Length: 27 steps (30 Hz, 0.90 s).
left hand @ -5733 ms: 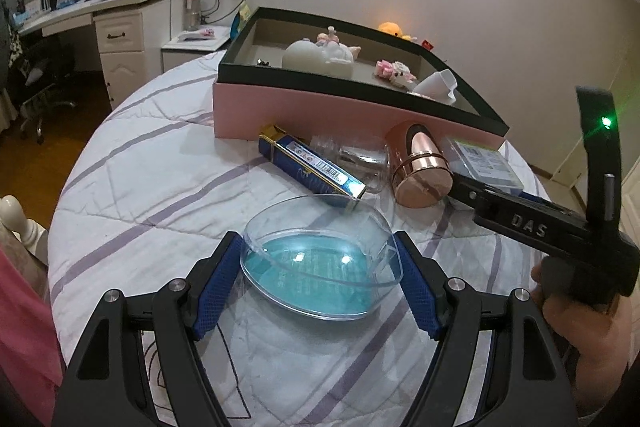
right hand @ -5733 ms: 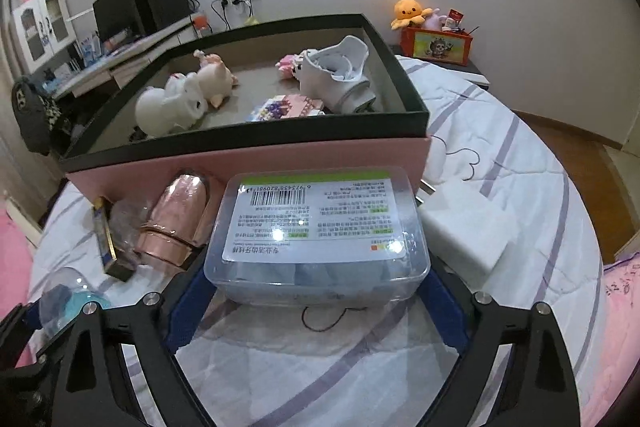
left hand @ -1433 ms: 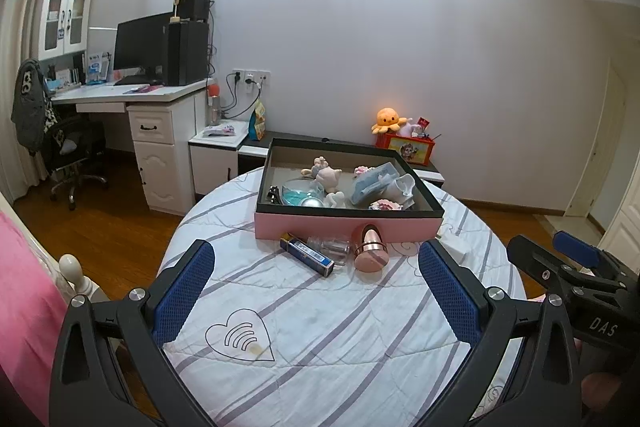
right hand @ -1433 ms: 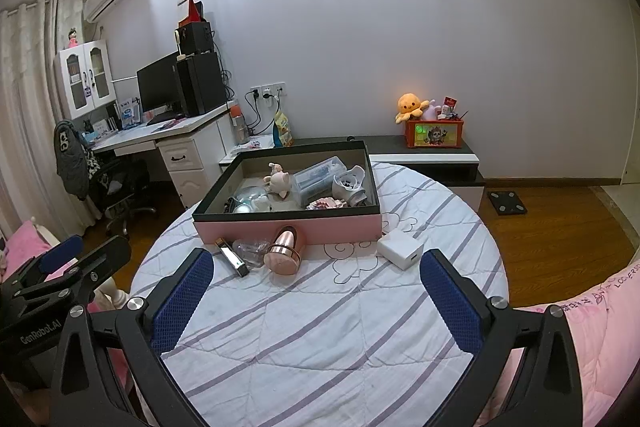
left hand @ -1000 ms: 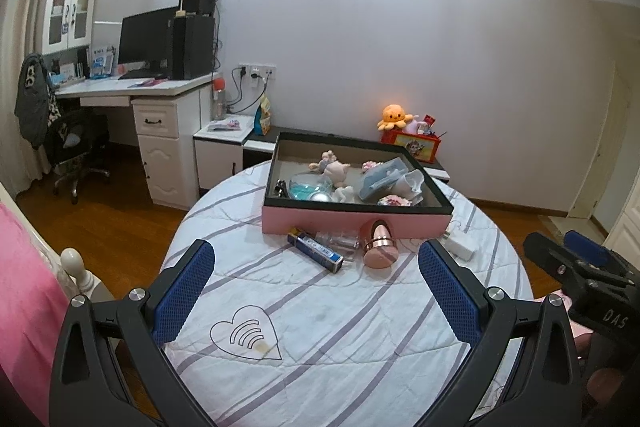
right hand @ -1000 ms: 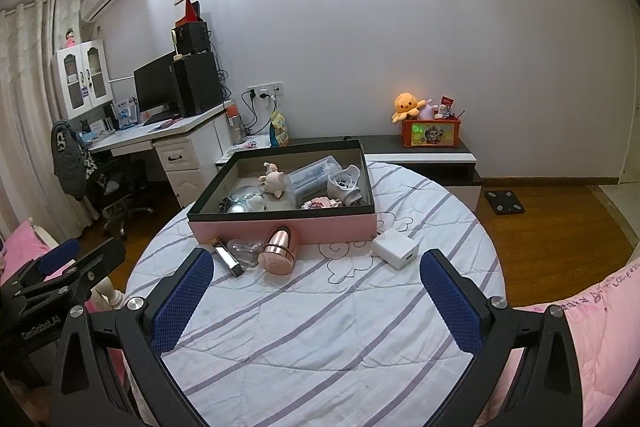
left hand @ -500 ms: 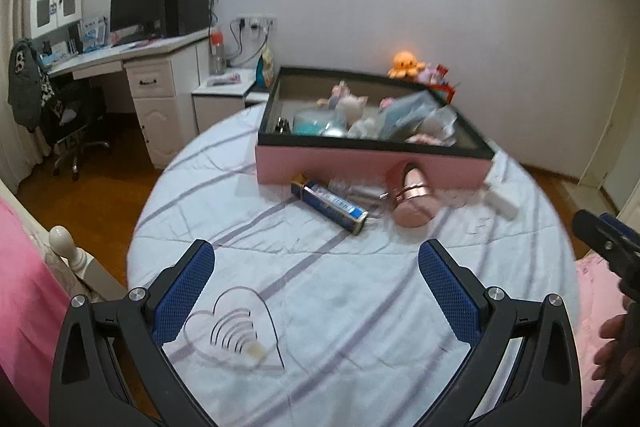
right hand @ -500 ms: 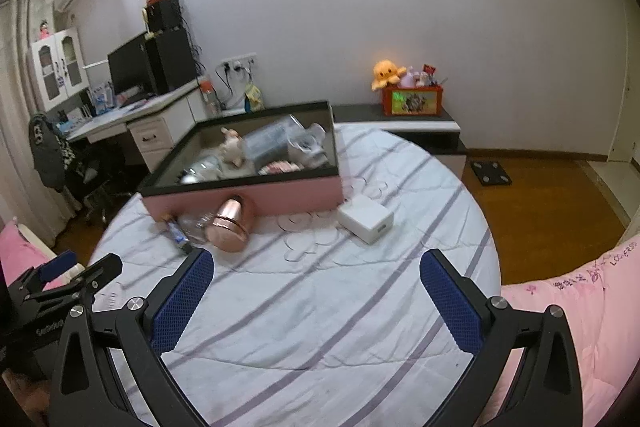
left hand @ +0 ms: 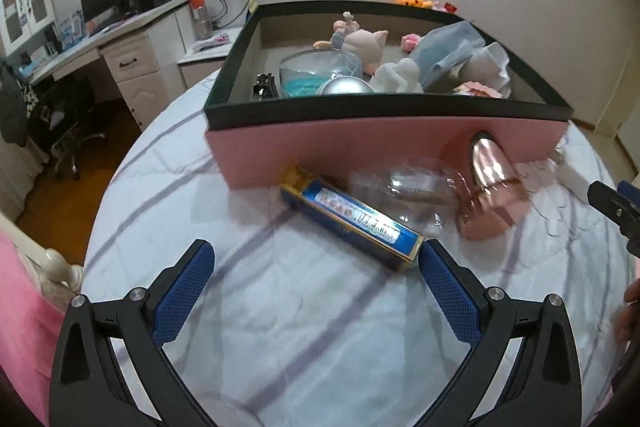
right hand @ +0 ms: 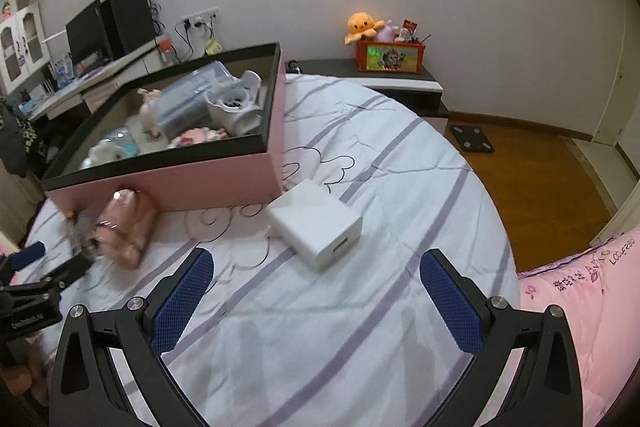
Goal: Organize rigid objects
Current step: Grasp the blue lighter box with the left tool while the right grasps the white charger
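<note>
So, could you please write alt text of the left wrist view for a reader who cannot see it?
The open left gripper hovers over a quilted round table, aimed at a blue rectangular box lying in front of a pink storage box filled with toys. A crumpled clear plastic package and a rose-gold cylinder lie beside the blue box.

Both tools (left hand: 316,281) (right hand: 316,287) wide apart, empty.
</note>
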Available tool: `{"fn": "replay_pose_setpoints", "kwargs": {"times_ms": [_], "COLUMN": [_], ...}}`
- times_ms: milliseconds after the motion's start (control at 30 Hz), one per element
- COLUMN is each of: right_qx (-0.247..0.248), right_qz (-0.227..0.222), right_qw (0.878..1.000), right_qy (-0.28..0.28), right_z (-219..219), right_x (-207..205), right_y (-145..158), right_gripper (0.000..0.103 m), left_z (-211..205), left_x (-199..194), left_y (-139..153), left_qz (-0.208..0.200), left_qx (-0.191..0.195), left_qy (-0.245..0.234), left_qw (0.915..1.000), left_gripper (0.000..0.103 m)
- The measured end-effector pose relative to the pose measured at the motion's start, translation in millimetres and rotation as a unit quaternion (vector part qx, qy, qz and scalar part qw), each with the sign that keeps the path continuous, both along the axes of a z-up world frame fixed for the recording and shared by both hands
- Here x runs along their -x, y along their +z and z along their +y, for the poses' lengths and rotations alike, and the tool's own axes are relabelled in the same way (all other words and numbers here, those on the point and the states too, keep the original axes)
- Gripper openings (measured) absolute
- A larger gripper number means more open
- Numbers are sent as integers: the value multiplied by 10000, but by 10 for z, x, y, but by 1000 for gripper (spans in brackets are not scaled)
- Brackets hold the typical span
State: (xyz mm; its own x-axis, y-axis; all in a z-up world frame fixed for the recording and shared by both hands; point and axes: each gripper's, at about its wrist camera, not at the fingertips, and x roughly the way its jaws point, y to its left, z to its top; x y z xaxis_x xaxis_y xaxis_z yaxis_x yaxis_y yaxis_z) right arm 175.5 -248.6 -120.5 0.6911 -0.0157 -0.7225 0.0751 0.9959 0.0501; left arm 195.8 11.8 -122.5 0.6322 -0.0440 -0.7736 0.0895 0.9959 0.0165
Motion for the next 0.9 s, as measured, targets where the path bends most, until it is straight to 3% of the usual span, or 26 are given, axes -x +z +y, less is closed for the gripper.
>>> {"fn": "replay_pose_setpoints", "kwargs": {"times_ms": [133, 267, 333, 467, 500, 600, 667, 733, 900], "right_qx": [149, 39, 35, 223, 235, 282, 245, 224, 250], "right_qz": [187, 328, 382, 503, 491, 460, 441, 442, 437], "right_qw": [9997, 9994, 9990, 9979, 9979, 9979, 9981, 9982, 9981], "right_qy": [108, 128, 222, 333, 362, 350, 351, 351, 346], "right_z": [31, -11, 0, 68, 79, 98, 80, 72, 67], "right_x": [-183, -347, -421, -524, -525, -517, -493, -489, -465], "right_y": [-85, -145, -167, -219, -209, -191, -189, -187, -186], "right_gripper": [103, 103, 103, 86, 75, 68, 67, 67, 67], "left_z": [-72, 6, 29, 33, 32, 36, 57, 80, 132], "left_x": [-101, -119, -114, -67, -56, -24, -23, -33, -165], "left_y": [-62, -40, -18, -6, -4, 12, 18, 1, -47], "left_qz": [243, 274, 253, 221, 212, 194, 207, 226, 329], "left_qx": [6, 449, 561, 702, 730, 760, 682, 553, 783], "left_qy": [-309, -525, -648, -827, -867, -923, -906, -813, -943], "left_qw": [9992, 9972, 9960, 9939, 9933, 9926, 9933, 9949, 9919], "left_gripper": [103, 102, 96, 84, 80, 73, 76, 103, 102]}}
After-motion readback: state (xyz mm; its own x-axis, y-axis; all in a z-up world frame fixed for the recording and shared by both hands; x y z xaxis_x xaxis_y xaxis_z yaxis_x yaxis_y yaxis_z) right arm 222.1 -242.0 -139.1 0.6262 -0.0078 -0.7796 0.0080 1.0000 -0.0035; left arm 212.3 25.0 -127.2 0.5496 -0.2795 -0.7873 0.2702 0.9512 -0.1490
